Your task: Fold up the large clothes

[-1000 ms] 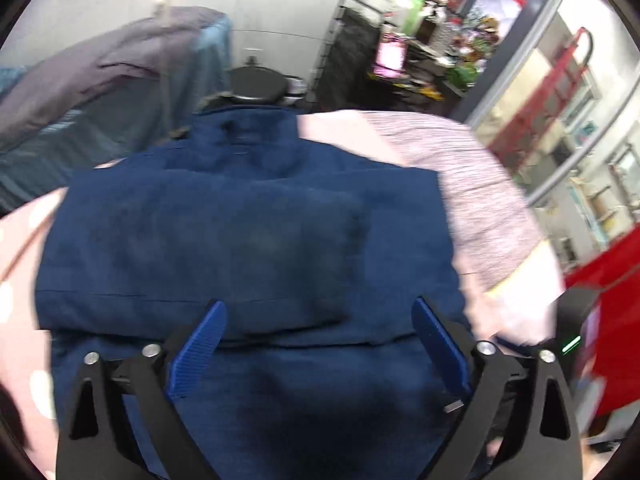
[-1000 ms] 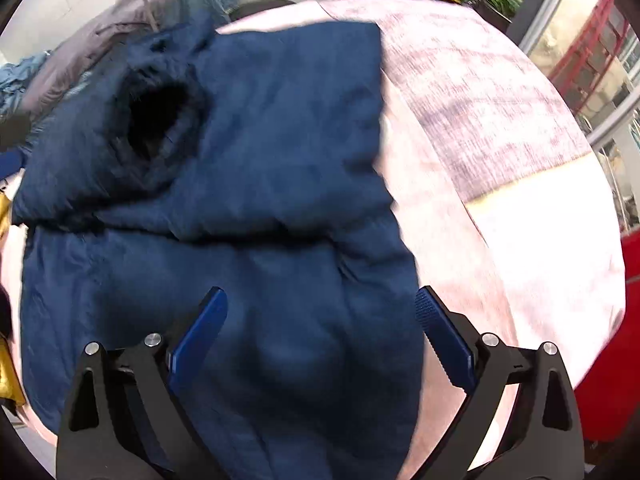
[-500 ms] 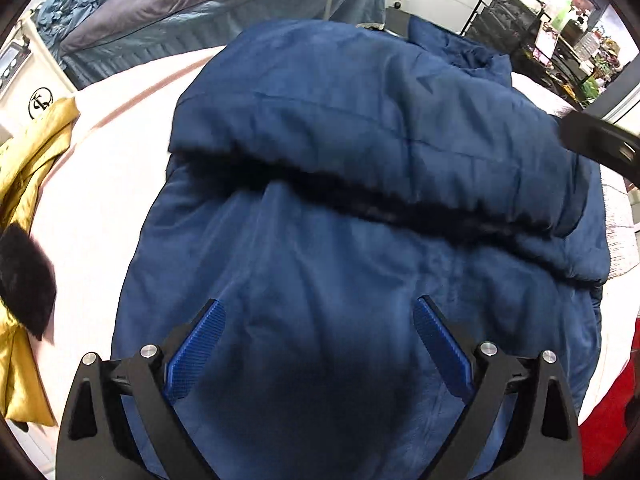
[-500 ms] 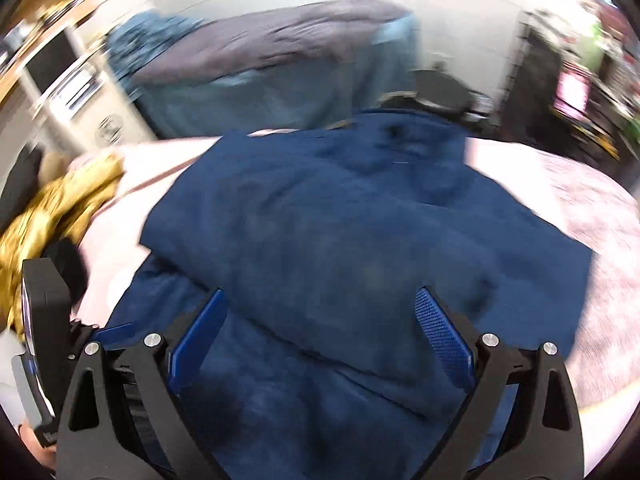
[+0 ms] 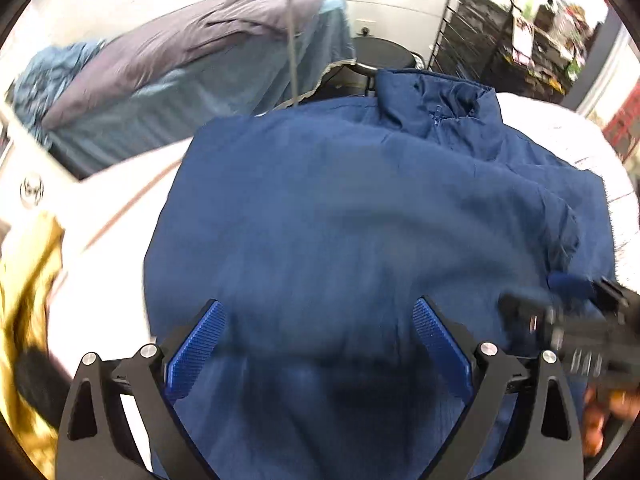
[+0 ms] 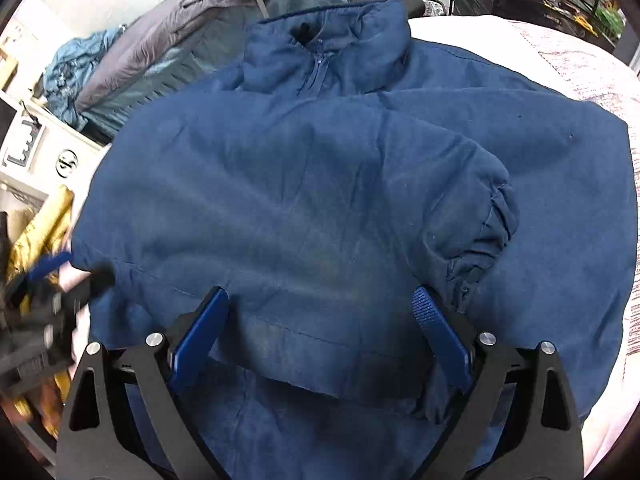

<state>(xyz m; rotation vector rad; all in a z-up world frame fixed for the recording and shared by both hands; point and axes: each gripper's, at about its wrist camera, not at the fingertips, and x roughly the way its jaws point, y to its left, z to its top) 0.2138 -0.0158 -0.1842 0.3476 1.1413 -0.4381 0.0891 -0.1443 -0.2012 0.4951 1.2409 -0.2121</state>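
A large navy blue padded jacket [image 5: 360, 208] lies flat on the pale bed cover [image 5: 120, 200], collar at the far end, one sleeve folded across its front; it also shows in the right wrist view [image 6: 320, 184], with the gathered cuff [image 6: 492, 216] at the right. My left gripper [image 5: 318, 332] is open and empty just above the jacket's lower part. My right gripper [image 6: 320, 320] is open and empty over the folded sleeve's lower edge. The right gripper appears blurred at the right of the left wrist view [image 5: 568, 320]; the left gripper appears blurred at the left of the right wrist view [image 6: 48, 300].
A yellow garment [image 5: 28, 300] lies at the bed's left edge [image 6: 44, 232]. Grey and teal bedding [image 5: 192, 64] hangs behind. A black round stool [image 5: 380, 50] and a black wire rack [image 5: 472, 28] stand beyond the collar. A white cabinet [image 6: 36, 148] is at the left.
Both grippers have swung over the jacket and now face its collar from the hem end. The left has pulled back and lower. Both stay open and empty.
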